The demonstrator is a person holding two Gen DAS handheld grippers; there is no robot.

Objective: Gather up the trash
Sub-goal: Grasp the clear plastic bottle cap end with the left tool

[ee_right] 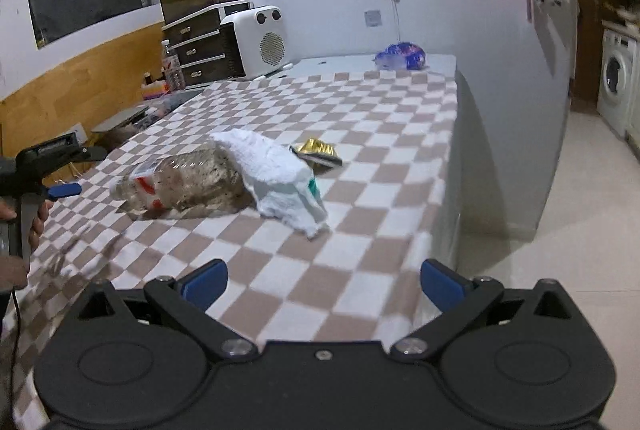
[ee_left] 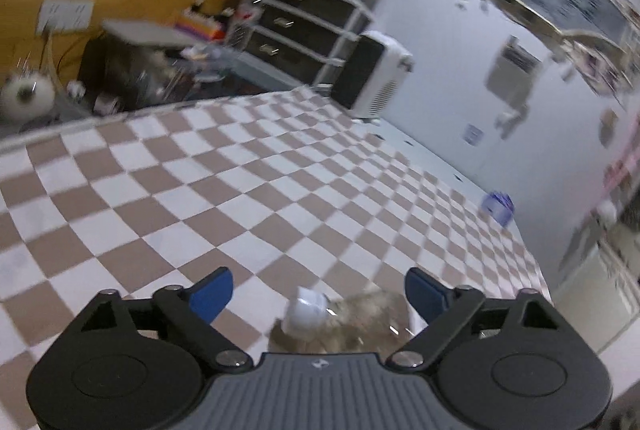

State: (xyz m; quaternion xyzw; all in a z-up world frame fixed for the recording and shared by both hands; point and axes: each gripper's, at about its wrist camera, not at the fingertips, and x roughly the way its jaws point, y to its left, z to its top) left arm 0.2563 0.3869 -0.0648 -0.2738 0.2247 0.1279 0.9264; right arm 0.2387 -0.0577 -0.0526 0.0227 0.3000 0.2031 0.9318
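Left gripper (ee_left: 319,290): jaws wide apart, holding nothing; bottle (ee_left: 352,326) lies just below and between the fingers, white cap toward the camera.
Right gripper (ee_right: 323,280): jaws wide apart, empty, above the checked cloth (ee_right: 360,134).
Bottle (ee_right: 188,186): on its side, mid-table.
White bag (ee_right: 280,178): draped over the bottle's end.
Gold wrapper (ee_right: 318,152): just behind the bag.
Blue packet (ee_right: 402,56): far edge, well apart.

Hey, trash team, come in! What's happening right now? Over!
Both hand-held grippers open, empty: left, right. Crushed bottle lies on checkered cloth, white wrapper draped over it. Gold wrapper behind. Nothing blocking.
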